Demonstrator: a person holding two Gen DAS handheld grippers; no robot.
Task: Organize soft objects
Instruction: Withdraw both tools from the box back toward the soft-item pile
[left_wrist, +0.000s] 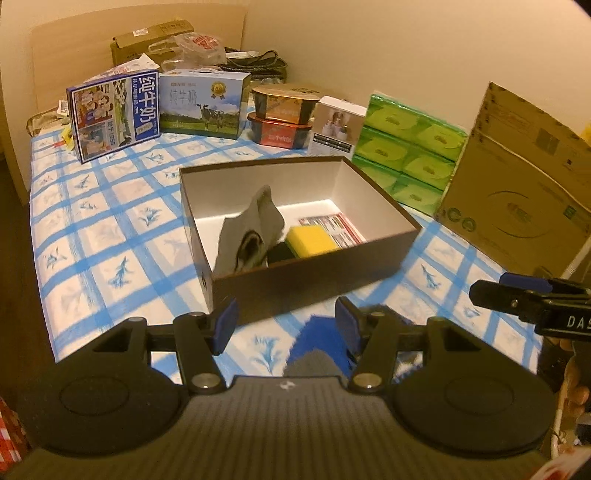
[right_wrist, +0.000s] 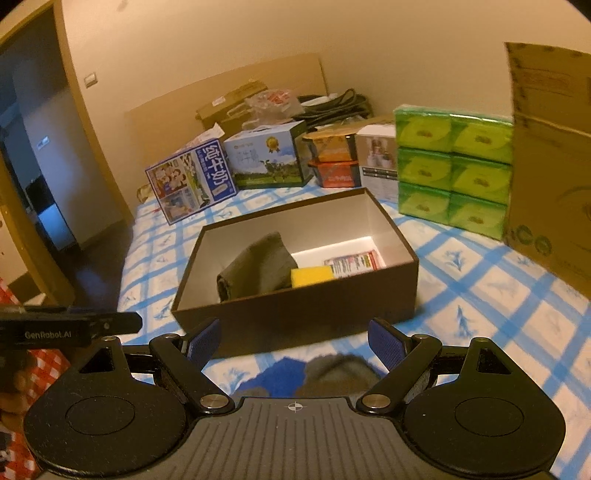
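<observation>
A brown open box (left_wrist: 306, 275) (right_wrist: 295, 314) stands on the blue-checked cloth. Inside it lie a grey sock (left_wrist: 255, 225) (right_wrist: 262, 266), a yellow sponge (left_wrist: 310, 240) (right_wrist: 312, 276), a small black item (left_wrist: 280, 253) and a red-and-white packet (left_wrist: 332, 227) (right_wrist: 356, 262). A blue-and-grey soft item (left_wrist: 314, 347) (right_wrist: 314, 373) lies on the cloth in front of the box, below both grippers. My left gripper (left_wrist: 286, 325) is open and holds nothing. My right gripper (right_wrist: 295, 343) is open wide, also with nothing in it. Each gripper shows at the edge of the other's view.
Behind the box stand milk cartons (left_wrist: 114, 114), stacked food tubs (left_wrist: 282, 118), a small white box (left_wrist: 336, 125) and green tissue packs (left_wrist: 410, 155). A large cardboard box (left_wrist: 524, 192) is at the right. The table's left edge drops to a dark floor (right_wrist: 96, 273).
</observation>
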